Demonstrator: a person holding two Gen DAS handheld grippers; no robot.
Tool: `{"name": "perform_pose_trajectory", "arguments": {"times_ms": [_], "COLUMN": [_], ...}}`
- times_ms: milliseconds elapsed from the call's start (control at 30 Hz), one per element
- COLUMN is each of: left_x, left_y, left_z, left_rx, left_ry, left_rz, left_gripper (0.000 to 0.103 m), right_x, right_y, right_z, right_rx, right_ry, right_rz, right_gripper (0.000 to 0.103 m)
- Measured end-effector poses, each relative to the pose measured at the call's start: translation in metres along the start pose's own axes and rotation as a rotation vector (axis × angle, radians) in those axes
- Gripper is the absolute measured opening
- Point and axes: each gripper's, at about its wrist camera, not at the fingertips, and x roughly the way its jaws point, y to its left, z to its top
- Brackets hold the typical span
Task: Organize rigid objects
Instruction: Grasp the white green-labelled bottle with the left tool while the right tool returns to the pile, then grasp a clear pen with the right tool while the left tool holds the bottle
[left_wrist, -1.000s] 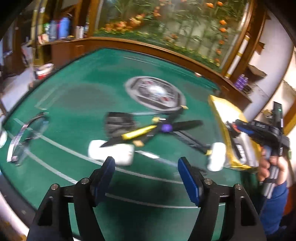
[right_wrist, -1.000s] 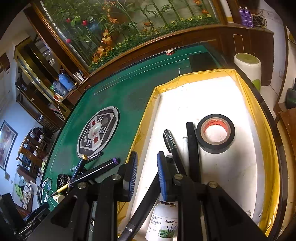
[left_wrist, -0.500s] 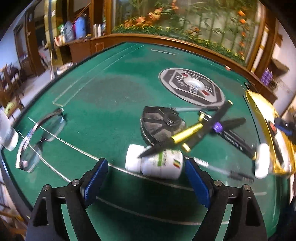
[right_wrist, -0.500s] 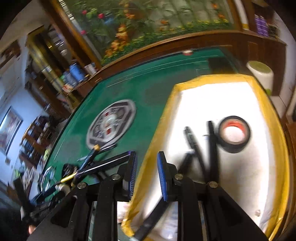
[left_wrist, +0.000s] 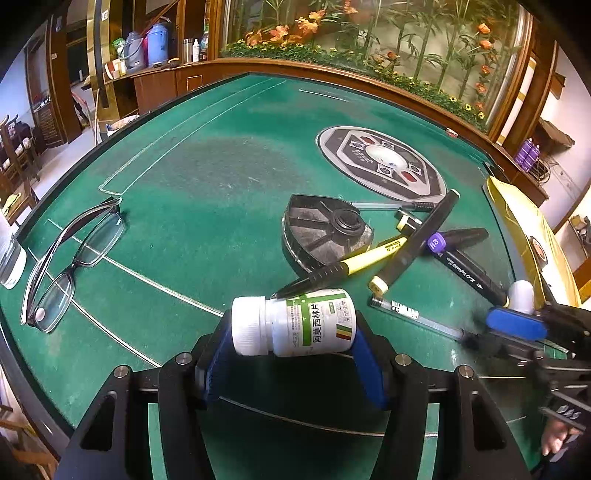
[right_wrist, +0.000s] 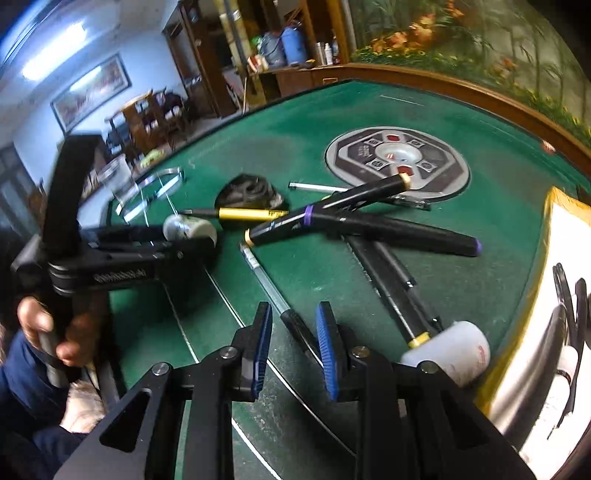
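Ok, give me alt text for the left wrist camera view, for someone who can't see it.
The left gripper closes around a white pill bottle lying on its side on a green table. Behind it, pens and markers cross beside a black disc; eyeglasses lie far left, and the right gripper enters at right.

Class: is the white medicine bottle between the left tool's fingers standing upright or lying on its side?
On its side: the white medicine bottle lies with its cap pointing left and label text running sideways.

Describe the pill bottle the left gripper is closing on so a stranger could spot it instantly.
On the green table, look nearest the camera, just in front of the heap of pens. The pill bottle lies on its side between the left gripper pads: white with a ribbed cap and green-striped label, unlike the plain bottle near the yellow-rimmed tray.
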Motion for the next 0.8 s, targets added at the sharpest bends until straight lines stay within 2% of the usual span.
{"name": "perform_pose_trajectory", "arguments": {"times_ms": [67, 167, 267, 300, 467, 733, 800], "left_x": [-0.001, -0.002, -0.003, -0.003, -0.008, -0.039, -0.047], "left_y": [0.001, 0.002, 0.002, 0.002, -0.003, -0.019, -0.021], "left_z": [0.000, -0.001, -0.002, -0.003, -0.008, -0.007, -0.006], "left_rx": [-0.001, -0.002, 0.000, 0.001, 0.009, 0.043, 0.038], "left_ry": [-0.001, -0.002, -0.003, -0.004, -0.020, -0.092, -0.106], "left_rz": [-0.003, -0.018, -0.036, -0.038, -0.044, -0.086, -0.096], "left_gripper": [0.064, 0.063, 0.063, 0.063, 0.063, 0.063, 0.063], "right_x": [0.007, 0.015, 0.020, 0.019, 0.016, -0.020, -0.028], "right_y": [0.000, -0.001, 0.018, 0.020, 0.025, 0.011, 0.008], "right_z": [0.000, -0.003, -0.009, -0.010, -0.012, 0.001, 0.002], "right_rx": [-0.021, -0.045, -0.154, -0.163, -0.141, -0.009, 0.011], "right_ry": [0.006, 0.029, 0.032, 0.033, 0.043, -0.102, -0.140], "right_rz": [-0.055, -0.029, -0.073, -0.067, -0.035, 0.119, 0.110], "right_gripper": [0.024, 0.024, 0.022, 0.014, 0.012, 0.012, 0.012]}}
